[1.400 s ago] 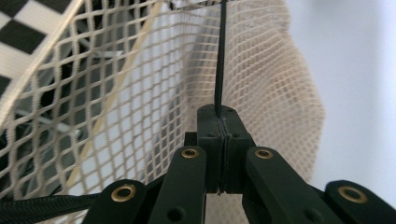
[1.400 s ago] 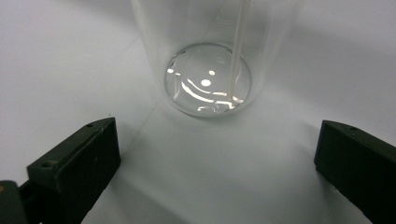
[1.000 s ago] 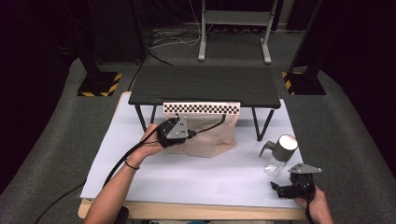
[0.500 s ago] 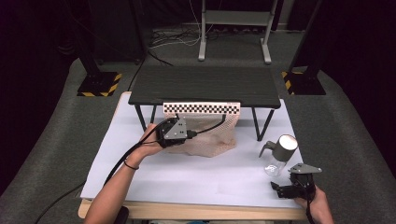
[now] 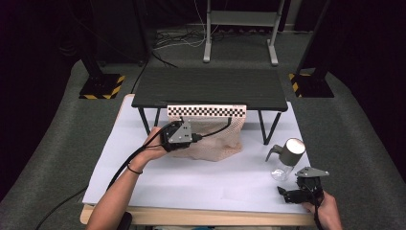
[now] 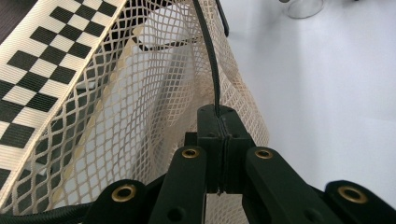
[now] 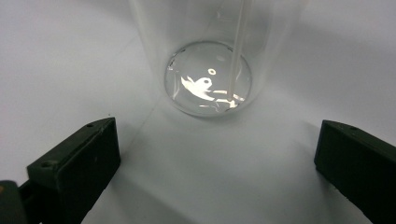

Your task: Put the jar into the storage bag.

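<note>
Floor: grey carpet (image 5: 57,158) across the frame, darker toward the top.
Table: wooden-edged, covered by a white sheet (image 5: 191,179), centre and lower frame.
Low stand: black slatted top (image 5: 210,86) on thin legs, mid-frame.
Metal frame: grey uprights (image 5: 239,28), top centre.
Bases: black posts with yellow-black striped feet (image 5: 100,88), upper left and upper right.
Cables: loose on the floor (image 5: 177,43), top centre.
Surroundings: dark.

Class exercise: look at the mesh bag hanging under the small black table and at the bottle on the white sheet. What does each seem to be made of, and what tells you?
Mesh bag: soft cream netting, likely woven cord or synthetic; open diamond holes and limp folds, with a checkered woven band on top.
Bottle: clear glass or hard plastic; the sheet shows through its wall, its base glints. Its cap looks like brushed metal, matte grey.
</note>
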A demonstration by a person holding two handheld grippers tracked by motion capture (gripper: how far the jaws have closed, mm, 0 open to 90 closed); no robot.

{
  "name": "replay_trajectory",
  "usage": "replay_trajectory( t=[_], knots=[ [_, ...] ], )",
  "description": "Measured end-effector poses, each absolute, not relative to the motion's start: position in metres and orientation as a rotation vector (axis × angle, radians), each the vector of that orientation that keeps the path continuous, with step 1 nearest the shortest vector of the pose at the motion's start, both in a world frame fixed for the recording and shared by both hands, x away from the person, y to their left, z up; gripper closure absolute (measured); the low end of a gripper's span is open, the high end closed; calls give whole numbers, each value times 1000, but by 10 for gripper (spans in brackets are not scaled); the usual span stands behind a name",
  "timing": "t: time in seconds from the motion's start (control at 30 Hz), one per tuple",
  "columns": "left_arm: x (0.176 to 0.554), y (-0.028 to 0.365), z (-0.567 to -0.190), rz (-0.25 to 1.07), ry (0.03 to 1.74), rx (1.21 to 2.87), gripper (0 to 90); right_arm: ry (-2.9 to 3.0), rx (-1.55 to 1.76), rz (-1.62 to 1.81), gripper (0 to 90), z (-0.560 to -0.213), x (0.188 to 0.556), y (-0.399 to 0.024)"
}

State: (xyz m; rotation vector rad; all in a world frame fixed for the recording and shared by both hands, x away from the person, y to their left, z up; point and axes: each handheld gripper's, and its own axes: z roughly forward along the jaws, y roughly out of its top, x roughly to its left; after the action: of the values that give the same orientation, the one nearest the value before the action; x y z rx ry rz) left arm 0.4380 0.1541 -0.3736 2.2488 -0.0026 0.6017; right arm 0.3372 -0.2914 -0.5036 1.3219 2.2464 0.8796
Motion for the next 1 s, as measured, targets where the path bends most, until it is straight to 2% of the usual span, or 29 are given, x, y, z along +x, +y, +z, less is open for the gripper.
replay_trajectory(
  t=[1.0],
  knots=[
    [438, 154, -373, 596, -2, 2245, 885, 2287, 1276, 818, 0, -498, 336, -292]
  ],
)
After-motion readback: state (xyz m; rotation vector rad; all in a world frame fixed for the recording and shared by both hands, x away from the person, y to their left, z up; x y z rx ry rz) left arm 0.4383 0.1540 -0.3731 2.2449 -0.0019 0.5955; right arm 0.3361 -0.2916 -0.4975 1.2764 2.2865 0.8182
